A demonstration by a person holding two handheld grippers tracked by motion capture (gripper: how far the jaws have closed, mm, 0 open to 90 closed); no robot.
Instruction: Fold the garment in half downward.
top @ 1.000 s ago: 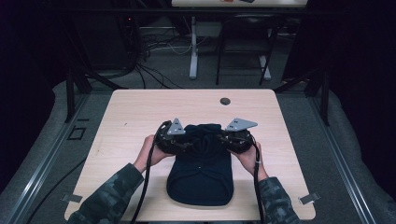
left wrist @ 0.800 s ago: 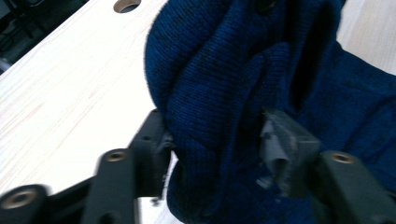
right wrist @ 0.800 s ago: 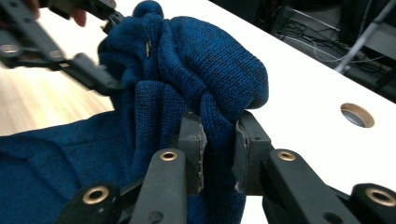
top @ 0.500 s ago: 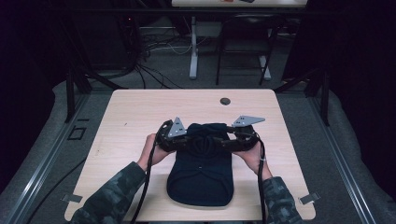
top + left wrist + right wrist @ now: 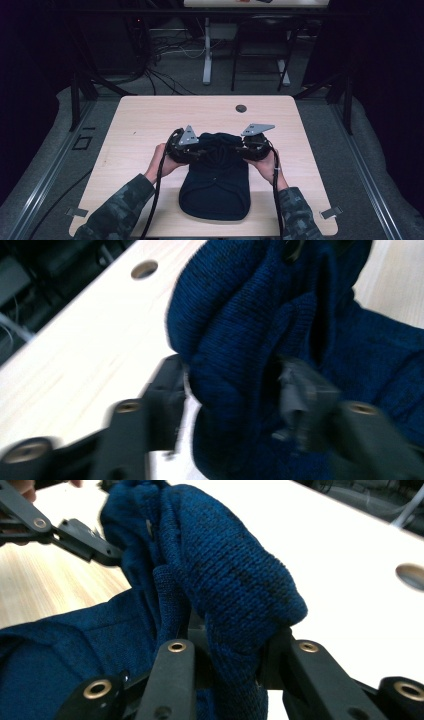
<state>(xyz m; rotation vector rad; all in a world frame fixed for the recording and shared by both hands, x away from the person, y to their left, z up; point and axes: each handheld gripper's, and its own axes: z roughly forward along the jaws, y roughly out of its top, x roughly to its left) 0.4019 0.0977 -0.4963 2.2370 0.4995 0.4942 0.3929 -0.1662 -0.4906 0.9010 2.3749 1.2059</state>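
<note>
left gripper (image 5: 232,390): black jaws either side of a bunched fold of the dark blue knitted wool hat (image 5: 280,330), pads against the knit, grip just reopened partway after a squeeze, fold between them

right gripper (image 5: 235,655): jaws just closed again, clamped narrow on a thick rolled fold of the same hat (image 5: 220,575), knit bulging up between them

from the left gripper view: far jaw tips of the other tool buried in the top of the cloth, a round hole (image 5: 144,269) in the pale wooden table (image 5: 75,350) off to the upper left, dark floor and cables past the edge

from the right gripper view: slim black jaws of the left tool entering from the upper left and touching the hat, a fingertip at the top corner, the round hole (image 5: 411,576) at the far right

from the high view: both tools (image 5: 186,147) (image 5: 255,144) level at the far end of the hat (image 5: 215,185), one on each side, grey three-cornered plates on top, cables trailing back over camouflage sleeves; far end lifted and gathered, near end flat on the table (image 5: 150,120)

hat lying mid-table, slightly toward the near edge, open end between the two tools; inside not visible

bare wood on both sides and ahead up to the hole (image 5: 241,108); near rim of the hat close to the near table edge; two small grey clips at the near corners; dark frame rails along both sides
</note>
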